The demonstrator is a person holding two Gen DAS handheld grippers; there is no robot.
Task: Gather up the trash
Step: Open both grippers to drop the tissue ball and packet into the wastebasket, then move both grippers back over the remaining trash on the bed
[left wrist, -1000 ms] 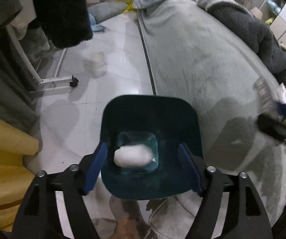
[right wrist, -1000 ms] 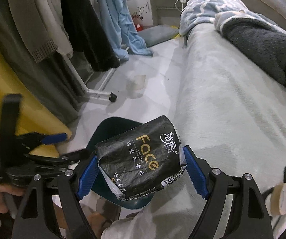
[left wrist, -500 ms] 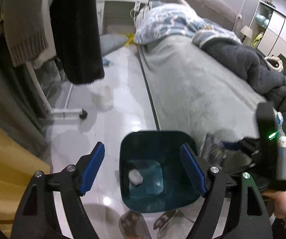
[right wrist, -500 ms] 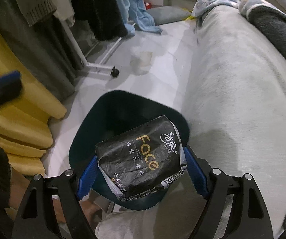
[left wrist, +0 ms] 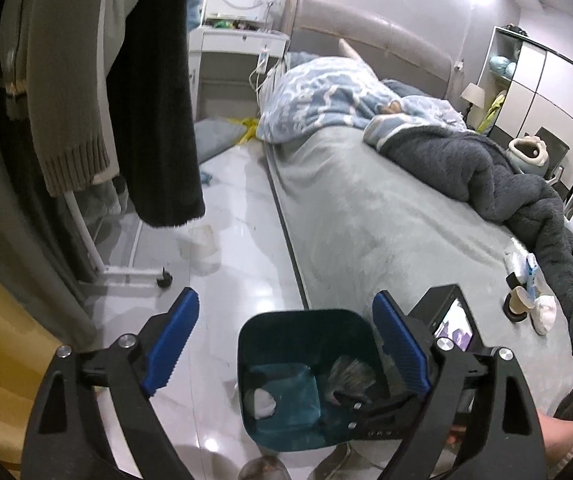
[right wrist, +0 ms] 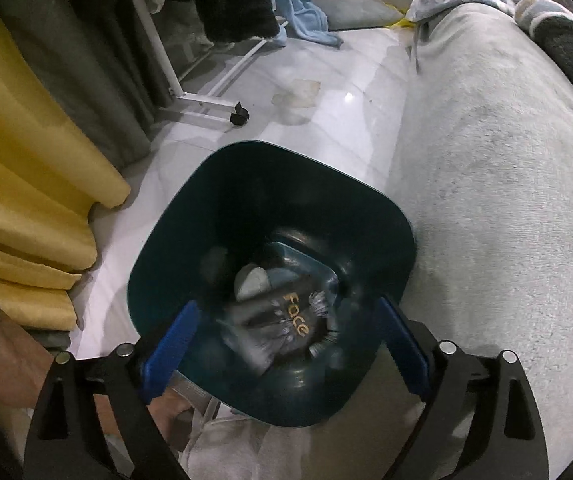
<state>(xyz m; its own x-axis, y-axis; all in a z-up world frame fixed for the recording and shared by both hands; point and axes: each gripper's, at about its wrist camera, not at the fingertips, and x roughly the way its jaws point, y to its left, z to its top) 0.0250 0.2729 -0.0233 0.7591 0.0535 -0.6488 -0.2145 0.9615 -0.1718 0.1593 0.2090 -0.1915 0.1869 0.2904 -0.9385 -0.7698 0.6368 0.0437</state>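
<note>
Right gripper point(right wrist: 286, 344) jaws just opened wide, empty; tissue pack point(right wrist: 286, 320) now in bin point(right wrist: 174, 240). Left gripper point(left wrist: 286, 340) widened, empty, risen above bin.

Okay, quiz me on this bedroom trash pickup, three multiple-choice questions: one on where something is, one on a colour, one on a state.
1. Where is the black "Face" tissue wrapper?
A. on the bed
B. inside the dark teal plastic bin
C. on the floor

2. What colour are the gripper pads?
A. red
B. blue
C. white

3. How is the right gripper?
A. open, holding nothing
B. shut on the wrapper
C. shut on the bin rim

Answers: 1 B, it lies at the bin's bottom beside a white crumpled tissue; 2 B, both pads are blue; 3 A, its jaws have just been opening, nothing between them.
</note>
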